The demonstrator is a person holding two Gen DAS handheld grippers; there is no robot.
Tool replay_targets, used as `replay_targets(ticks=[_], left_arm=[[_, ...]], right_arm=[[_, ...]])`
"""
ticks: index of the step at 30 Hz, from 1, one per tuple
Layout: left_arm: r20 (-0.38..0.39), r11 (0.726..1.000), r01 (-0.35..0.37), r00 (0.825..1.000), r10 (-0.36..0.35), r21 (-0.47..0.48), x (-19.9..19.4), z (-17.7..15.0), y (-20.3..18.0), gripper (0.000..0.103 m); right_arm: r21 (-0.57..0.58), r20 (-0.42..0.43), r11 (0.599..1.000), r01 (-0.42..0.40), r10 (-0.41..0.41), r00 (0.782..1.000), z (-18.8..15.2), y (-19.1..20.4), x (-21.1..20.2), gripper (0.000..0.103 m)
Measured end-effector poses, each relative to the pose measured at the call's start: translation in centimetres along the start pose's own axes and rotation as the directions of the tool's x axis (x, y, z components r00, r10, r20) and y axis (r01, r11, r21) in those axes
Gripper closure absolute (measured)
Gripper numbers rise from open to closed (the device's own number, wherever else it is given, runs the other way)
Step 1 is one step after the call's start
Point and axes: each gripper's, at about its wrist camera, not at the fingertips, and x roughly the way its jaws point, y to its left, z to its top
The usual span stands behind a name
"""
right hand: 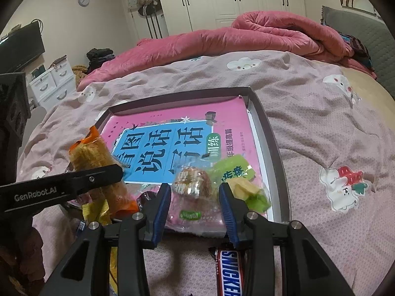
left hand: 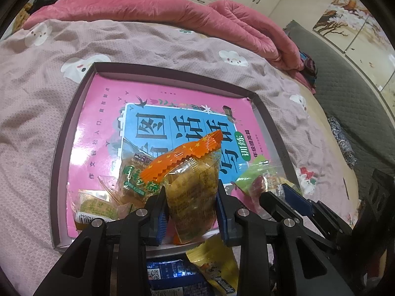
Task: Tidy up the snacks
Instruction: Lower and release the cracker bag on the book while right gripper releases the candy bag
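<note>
Bed (right hand: pixel 308 128) w/ pink cloud-print sheet; shallow dark-rimmed box tray (right hand: pixel 276 145) lying flat on it, pink/blue book cover (right hand: pixel 158 148) lining the bottom.

L gripper (left hand: pixel 192 204): jaws closed on orange-topped clear snack pack (left hand: pixel 192 185), blue pads pressing both sides, pack upright, serrated orange seal tilted toward upper right. Held over near edge of tray. Same pack in right wrist view (right hand: pixel 98 162), at left, partly behind the L gripper's black finger (right hand: pixel 74 185).

R gripper (right hand: pixel 195 204): jaws around a clear-wrapped brown cake (right hand: pixel 195 182), pack sitting between the blue pads at near right part of tray. Pad contact not clear; cannot tell if gripped or only straddled. R gripper also seen in left wrist view (left hand: pixel 284 197), low right, beside the green pack.

Other snacks in tray:
- green-wrapped pack (right hand: pixel 234 170) just right of brown cake, near right wall; yellow piece below it.
- green-lettered clear pack (left hand: pixel 138 180) just left of held pack, lying on book cover.
- pale yellow-green packs (left hand: pixel 96 207) at near left corner.

Outside tray, on sheet near the camera: Snickers bar (right hand: pixel 230 271) under R gripper; yellow wrapper (left hand: pixel 217 264) and blue pack (left hand: pixel 170 273) under L gripper.

Background: rumpled pink quilt (right hand: pixel 246 34) at far side of bed, white wardrobe doors (right hand: pixel 234 0).
</note>
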Motion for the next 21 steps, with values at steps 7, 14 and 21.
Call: replay_targets(ticks=[7, 14, 21], left_arm=[[-0.001, 1.0, 0.002, 1.0, -0.002, -0.001, 0.1, 0.1, 0.0, 0.07], [-0.002, 1.0, 0.002, 1.0, -0.002, -0.001, 0.2, 0.1, -0.1, 0.069], [-0.008, 1.0, 0.004, 1.0, -0.004, 0.007, 0.2, 0.1, -0.2, 0.062]], right_arm=[[-0.014, 0.004, 1.0, -0.007, 0.008, 1.0, -0.3, 0.4, -0.6, 0.062], [-0.017, 0.004, 1.0, -0.01, 0.01, 1.0, -0.4, 0.5, -1.0, 0.062], [-0.022, 0.009, 1.0, -0.009, 0.009, 1.0, -0.5, 0.7, -1.4, 0.062]])
